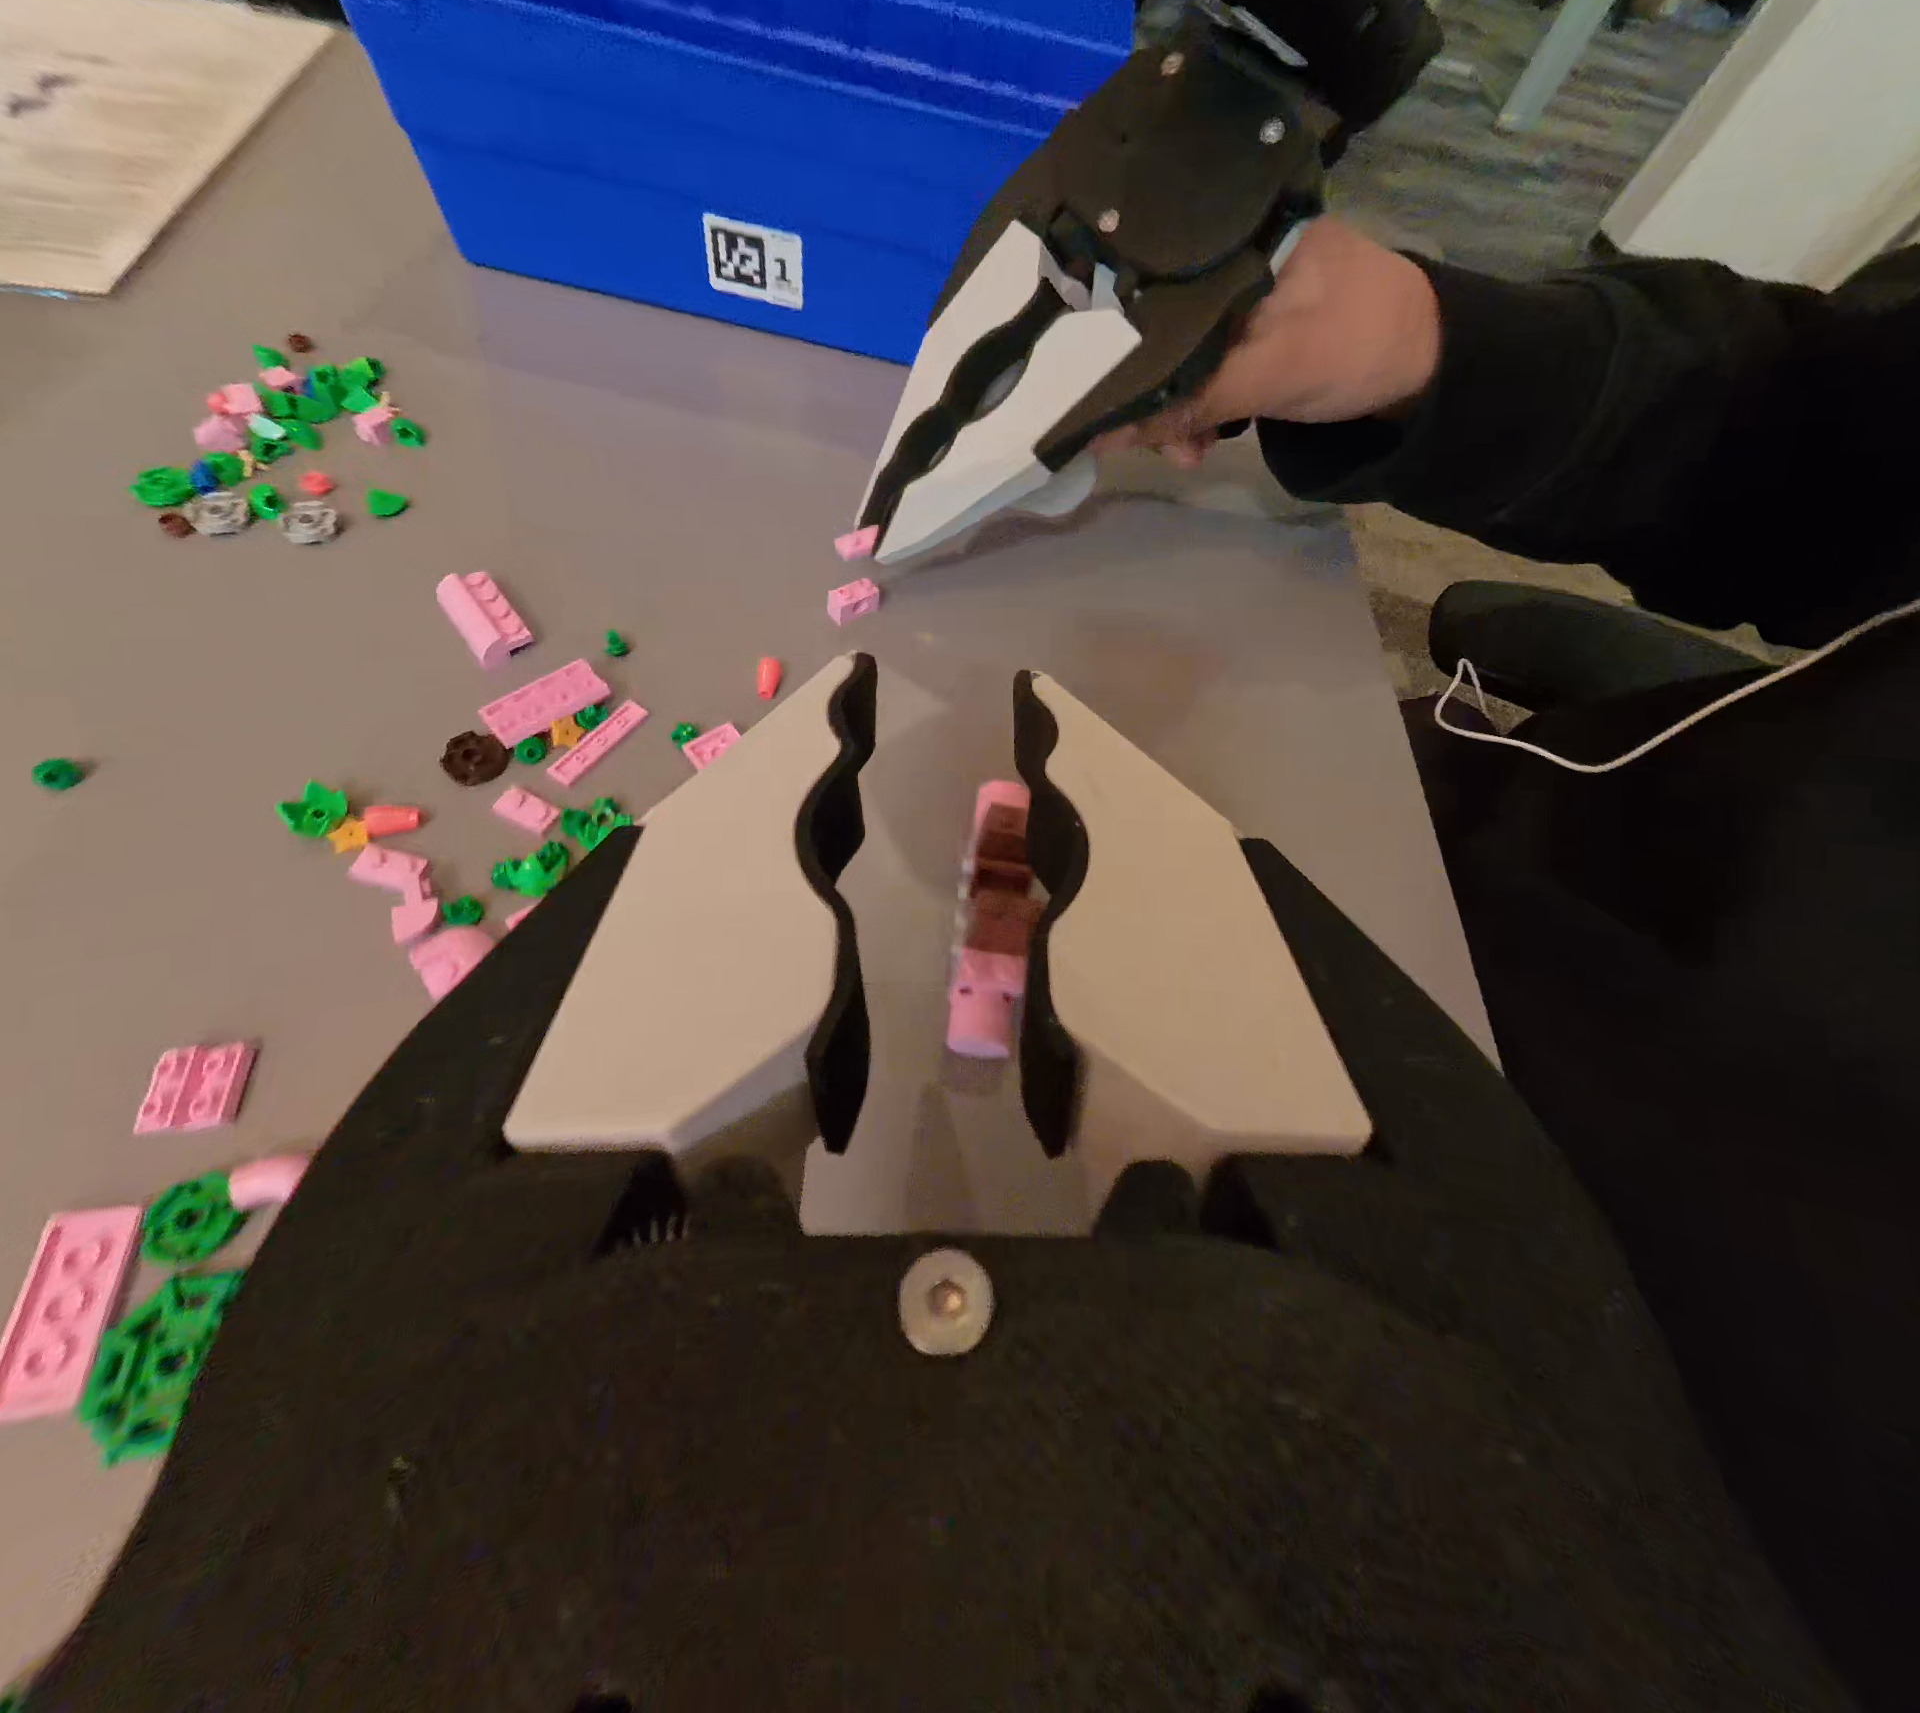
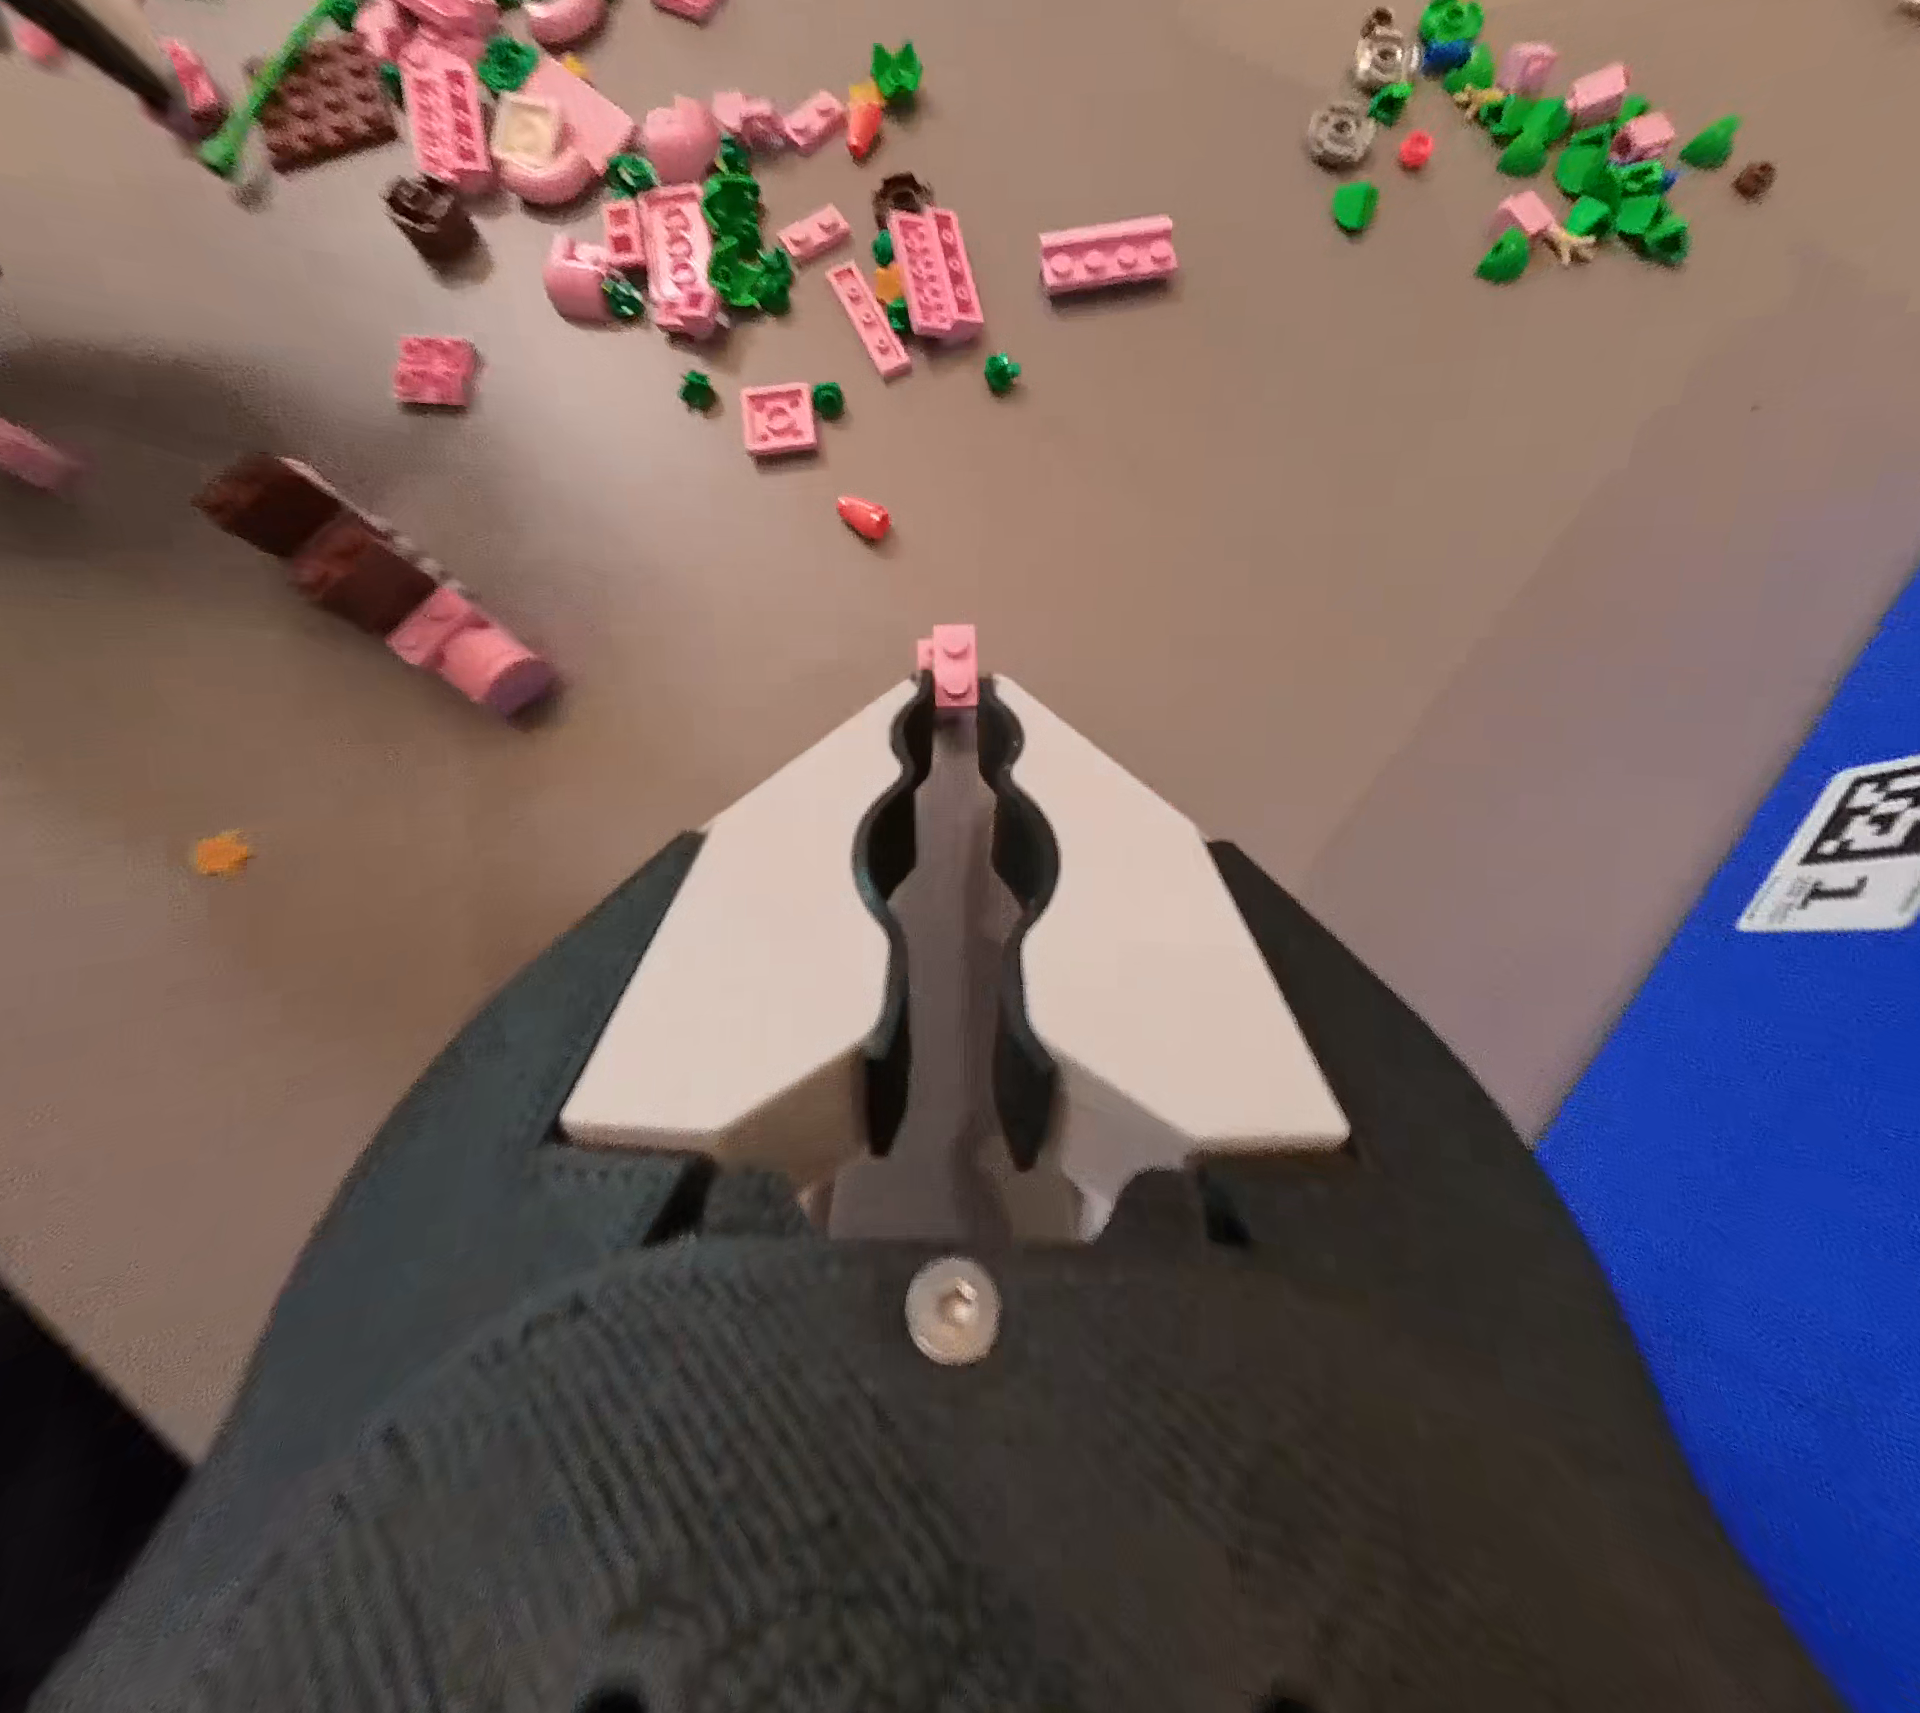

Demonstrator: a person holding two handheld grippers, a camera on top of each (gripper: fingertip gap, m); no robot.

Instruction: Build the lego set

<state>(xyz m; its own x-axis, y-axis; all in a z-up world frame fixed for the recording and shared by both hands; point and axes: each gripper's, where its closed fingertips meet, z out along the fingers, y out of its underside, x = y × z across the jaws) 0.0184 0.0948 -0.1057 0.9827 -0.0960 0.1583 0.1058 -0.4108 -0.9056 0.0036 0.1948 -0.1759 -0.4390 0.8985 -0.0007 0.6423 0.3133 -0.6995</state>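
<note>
Grey table (image 1: pixel 644 458): blue bin (image 1: pixel 727 84) at far edge, loose pink/green pcs (image 2: pixel 727 209) mid-table, so most still unbuilt. Pink/brown sub-assembly (image 1: pixel 992 915) near right edge, btwn left gripper (image 1: pixel 943 676), jaws spread. Right gripper (image 2: pixel 954 678) pinches small pink brick (image 2: pixel 954 664); 2nd (image 1: pixel 852 600) lies beside.

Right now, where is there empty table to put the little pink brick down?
The right tool holds a small pink brick. Bare table lies ahead of it, bordered by the blue bin, the small green-and-pink heap and the red cone piece. The big pink-and-green pile is crowded.
</note>
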